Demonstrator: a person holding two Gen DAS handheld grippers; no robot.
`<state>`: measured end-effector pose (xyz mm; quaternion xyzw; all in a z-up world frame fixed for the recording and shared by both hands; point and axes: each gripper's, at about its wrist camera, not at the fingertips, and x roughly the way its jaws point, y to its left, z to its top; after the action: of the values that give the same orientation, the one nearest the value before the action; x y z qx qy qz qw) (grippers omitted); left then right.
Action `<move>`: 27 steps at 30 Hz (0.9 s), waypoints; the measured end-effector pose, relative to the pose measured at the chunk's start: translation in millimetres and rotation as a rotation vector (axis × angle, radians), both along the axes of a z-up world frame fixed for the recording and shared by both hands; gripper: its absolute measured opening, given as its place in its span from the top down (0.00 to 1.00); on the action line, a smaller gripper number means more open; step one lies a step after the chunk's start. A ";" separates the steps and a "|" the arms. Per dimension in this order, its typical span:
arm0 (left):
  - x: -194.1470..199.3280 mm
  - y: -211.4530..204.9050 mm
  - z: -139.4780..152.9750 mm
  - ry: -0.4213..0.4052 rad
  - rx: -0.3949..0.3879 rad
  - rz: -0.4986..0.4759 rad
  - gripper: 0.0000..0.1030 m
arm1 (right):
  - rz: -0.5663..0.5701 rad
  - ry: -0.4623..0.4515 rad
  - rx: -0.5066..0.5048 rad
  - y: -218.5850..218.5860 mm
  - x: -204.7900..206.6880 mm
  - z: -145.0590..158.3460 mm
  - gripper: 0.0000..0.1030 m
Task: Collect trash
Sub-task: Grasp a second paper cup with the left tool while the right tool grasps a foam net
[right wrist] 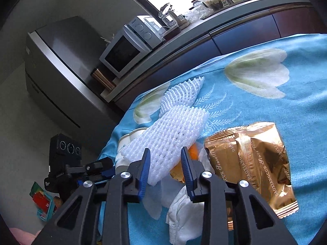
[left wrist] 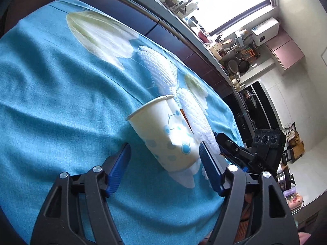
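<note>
Two tongs, one paper cup, two foam nets, one gold wrapper, one wad of white tissue, all on a counter under a blue cloth (left wrist: 51,85) printed with pale flowers.

Left tongs (left wrist: 165,166): wide, with the paper cup (left wrist: 163,130) in the gap, neither pad touching it. Leans with its mouth toward the upper left of the left wrist view; standing or tipped, hard to say.

Right tongs (right wrist: 166,164): narrow, with the nearer foam net (right wrist: 169,140) between the pads. Pinched or merely flanked, cannot tell. Stretches across the cup's far side and hides most of it from the right wrist view. Farther foam net (right wrist: 184,94) flat on the cloth just beyond, overlapping the first.

Gold wrapper (right wrist: 251,163) just beside the right tongs, crumpled, one end torn open. Wad of white tissue (right wrist: 181,214) close under the same tongs, partly cut off by the black frame. Something orange (right wrist: 194,151) between net and wrapper, too hidden to name.

Counter edge (right wrist: 114,140) close by the cup on the side where the two tongs meet, floor below. Plenty of bare cloth on the cup's other side. Dark cabinets (left wrist: 167,34) along the far edge.
</note>
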<state>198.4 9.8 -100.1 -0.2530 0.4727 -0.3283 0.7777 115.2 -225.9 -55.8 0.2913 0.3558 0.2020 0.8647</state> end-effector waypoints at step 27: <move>7.8 -2.9 -3.3 -0.006 -0.095 -0.008 0.64 | 0.039 0.055 0.126 11.8 28.0 -10.5 0.77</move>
<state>206.2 6.9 -103.4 -0.2865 0.4553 -0.3544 0.7649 143.2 -214.1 -66.3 0.3437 0.3715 0.2330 0.8304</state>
